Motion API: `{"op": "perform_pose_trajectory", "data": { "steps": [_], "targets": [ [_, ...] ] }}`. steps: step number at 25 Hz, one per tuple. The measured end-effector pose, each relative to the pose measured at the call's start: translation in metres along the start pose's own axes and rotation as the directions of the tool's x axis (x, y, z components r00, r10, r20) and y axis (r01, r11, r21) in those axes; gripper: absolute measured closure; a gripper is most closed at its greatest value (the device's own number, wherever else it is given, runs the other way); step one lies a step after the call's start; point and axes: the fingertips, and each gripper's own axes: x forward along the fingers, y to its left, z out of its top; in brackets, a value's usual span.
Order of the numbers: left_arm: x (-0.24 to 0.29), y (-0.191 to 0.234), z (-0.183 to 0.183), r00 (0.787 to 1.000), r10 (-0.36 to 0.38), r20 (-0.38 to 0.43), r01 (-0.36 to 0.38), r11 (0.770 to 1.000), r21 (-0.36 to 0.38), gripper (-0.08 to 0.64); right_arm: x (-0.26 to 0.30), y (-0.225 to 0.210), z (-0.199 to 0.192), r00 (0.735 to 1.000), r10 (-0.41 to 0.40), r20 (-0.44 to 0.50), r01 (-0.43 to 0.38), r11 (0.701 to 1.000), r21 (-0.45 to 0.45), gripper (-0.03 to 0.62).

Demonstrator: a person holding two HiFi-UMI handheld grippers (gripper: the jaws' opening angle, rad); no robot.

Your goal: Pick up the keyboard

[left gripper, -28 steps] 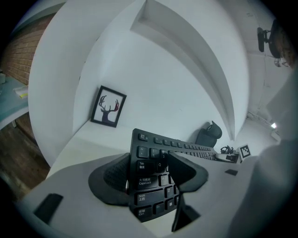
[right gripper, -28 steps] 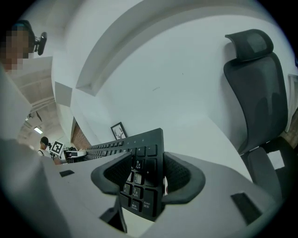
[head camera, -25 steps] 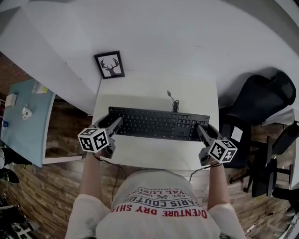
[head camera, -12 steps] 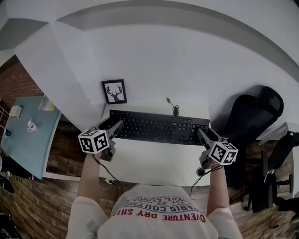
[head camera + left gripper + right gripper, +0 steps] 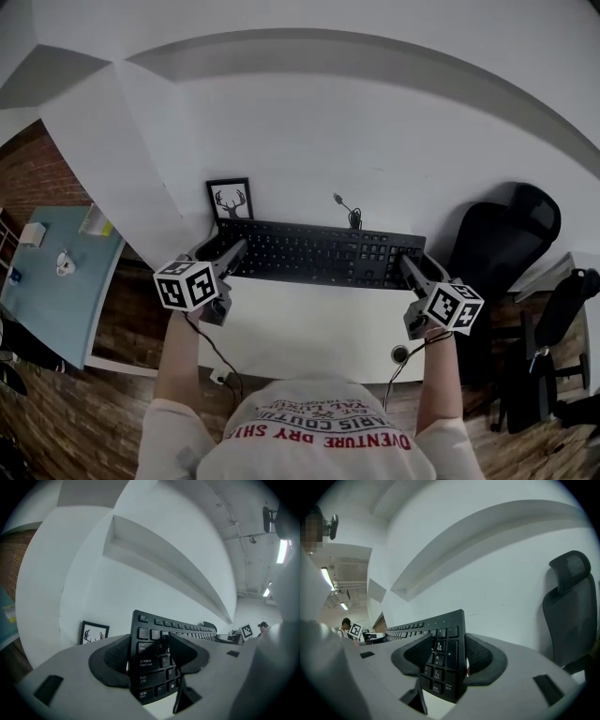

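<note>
Above the worktop, the keyboard hangs level between my grippers: left gripper clamped on its Caps Lock end, right gripper clamped on its numpad end, one per end so it can't tip or twist.

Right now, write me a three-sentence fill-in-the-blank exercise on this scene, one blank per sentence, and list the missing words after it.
1. The left gripper and the right gripper are each shut on one end of the black ____.
2. The framed picture near the left gripper shows the head of a ____ with antlers.
3. The black office chair stands on the person's ____ side.

Missing words: keyboard; deer; right.
</note>
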Motion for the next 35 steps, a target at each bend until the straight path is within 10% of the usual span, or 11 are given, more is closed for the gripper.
{"op": "perform_pose_trajectory", "data": {
  "steps": [35],
  "targets": [
    [0.017,0.007,-0.010,0.999,0.005,-0.043,-0.006,1.000,-0.022,0.293,0.007,-0.013,-0.011,0.999,-0.010,-0.037,0.011,1.000,0.027,0.360]
  ]
}}
